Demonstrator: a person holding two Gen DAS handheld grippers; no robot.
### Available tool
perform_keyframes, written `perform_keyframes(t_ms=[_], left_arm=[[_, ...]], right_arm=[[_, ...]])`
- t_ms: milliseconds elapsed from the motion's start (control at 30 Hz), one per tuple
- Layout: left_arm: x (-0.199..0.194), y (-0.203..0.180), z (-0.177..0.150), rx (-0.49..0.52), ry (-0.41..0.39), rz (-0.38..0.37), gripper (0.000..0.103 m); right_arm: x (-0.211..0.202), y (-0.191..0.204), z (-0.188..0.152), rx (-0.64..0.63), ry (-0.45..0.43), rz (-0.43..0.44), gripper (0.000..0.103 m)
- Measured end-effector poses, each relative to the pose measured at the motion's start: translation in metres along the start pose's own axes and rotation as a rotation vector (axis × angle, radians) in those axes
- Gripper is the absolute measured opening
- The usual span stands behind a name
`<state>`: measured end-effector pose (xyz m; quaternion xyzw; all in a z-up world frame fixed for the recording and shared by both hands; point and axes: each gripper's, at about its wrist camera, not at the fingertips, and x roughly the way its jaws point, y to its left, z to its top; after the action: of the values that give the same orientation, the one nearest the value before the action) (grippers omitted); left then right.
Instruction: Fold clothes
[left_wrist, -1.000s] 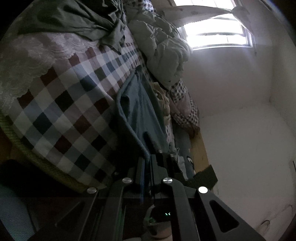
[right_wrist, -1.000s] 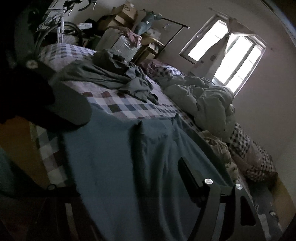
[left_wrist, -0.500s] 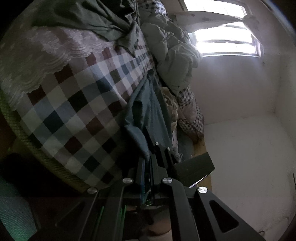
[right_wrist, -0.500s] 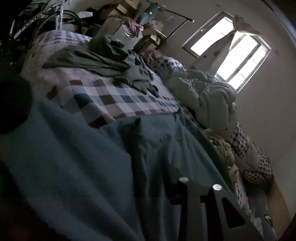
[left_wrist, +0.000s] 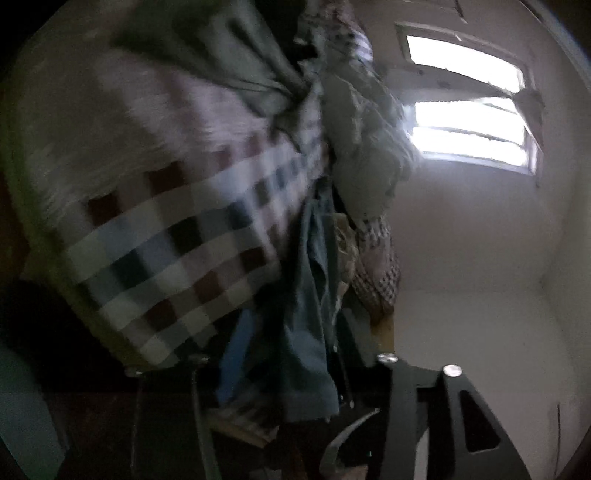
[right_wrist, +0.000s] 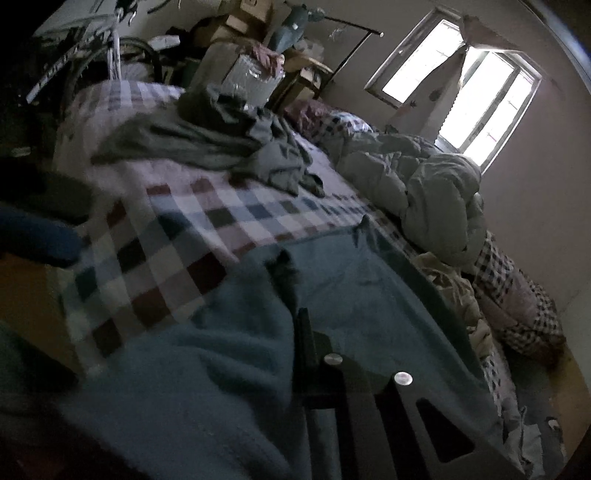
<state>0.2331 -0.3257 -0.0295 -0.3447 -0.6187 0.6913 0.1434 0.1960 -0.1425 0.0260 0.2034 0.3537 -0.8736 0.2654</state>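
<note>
Left tool (left_wrist: 295, 373): jaws opening; blue cloth hung between the spread fingers, pads not pressing on it. View rolled sideways and blurred.
Right tool (right_wrist: 314, 354): jaws shut, clamped on a fold of the blue cloth at its near edge; only the dark finger frame and two silver bolts visible.
Blue cloth (right_wrist: 332, 295): spread over the near part of the bed, one edge reaching toward the duvet, near edge bunched at the right tool. In the left wrist view, seen edge-on as a narrow blue strip (left_wrist: 314, 295) running from the bed down to the left tool.
Bed (right_wrist: 177, 236): covered by a checked sheet in white, blue, dark and red squares.
Grey-green garment (right_wrist: 207, 144): crumpled in a heap on the far part of the bed, apart from the blue cloth.
Duvet (right_wrist: 424, 184): pale, rumpled, piled along the window side of the bed.
Pillow (right_wrist: 517, 306): checked, lay beyond the duvet near the wall.
Window (right_wrist: 480, 92): bright, glare washed out detail.
Boxes (right_wrist: 243, 22): stacked behind the bed; contents too dim to tell.
</note>
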Motion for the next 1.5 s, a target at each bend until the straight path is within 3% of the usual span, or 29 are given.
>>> perform_keyframes(t_ms=[100,167,467,600,833,1000,1333,1400,1467,1500], left_arm=[[0.012,-0.022,0.013,0.1,0.02,0.022,0.077],[0.029,-0.033,0.022,0.147,0.052,0.045,0.079],[0.126,-0.065,0.041,0.301,0.272,0.123,0.079],[0.156,-0.077,0.053,0.333,0.295,0.114,0.079],[0.203,-0.075,0.081,0.3,0.305,0.116,0.079],[0.219,-0.067,0.09,0.308,0.3,0.14,0.05],[0.226,-0.063,0.105,0.303,0.305,0.087,0.042],[0.229,-0.06,0.106,0.292,0.318,0.096,0.024],[0.229,-0.054,0.108,0.265,0.329,0.1,0.011],[0.227,-0.052,0.108,0.256,0.328,0.096,0.01]], right_arm=[[-0.011,-0.006,0.004,0.018,-0.017,0.013,0.002],[-0.018,-0.013,0.005,0.052,-0.023,0.027,0.002],[-0.04,-0.032,0.007,0.11,-0.043,0.063,0.002],[-0.049,-0.042,0.008,0.149,-0.053,0.082,0.002],[-0.065,-0.052,0.008,0.178,-0.07,0.107,0.002],[-0.075,-0.059,0.006,0.171,-0.071,0.122,0.002],[-0.101,-0.07,0.001,0.155,-0.074,0.153,0.002],[-0.108,-0.073,0.0,0.151,-0.075,0.155,0.002],[-0.117,-0.074,-0.002,0.136,-0.077,0.151,0.002],[-0.12,-0.074,-0.002,0.13,-0.078,0.148,0.002]])
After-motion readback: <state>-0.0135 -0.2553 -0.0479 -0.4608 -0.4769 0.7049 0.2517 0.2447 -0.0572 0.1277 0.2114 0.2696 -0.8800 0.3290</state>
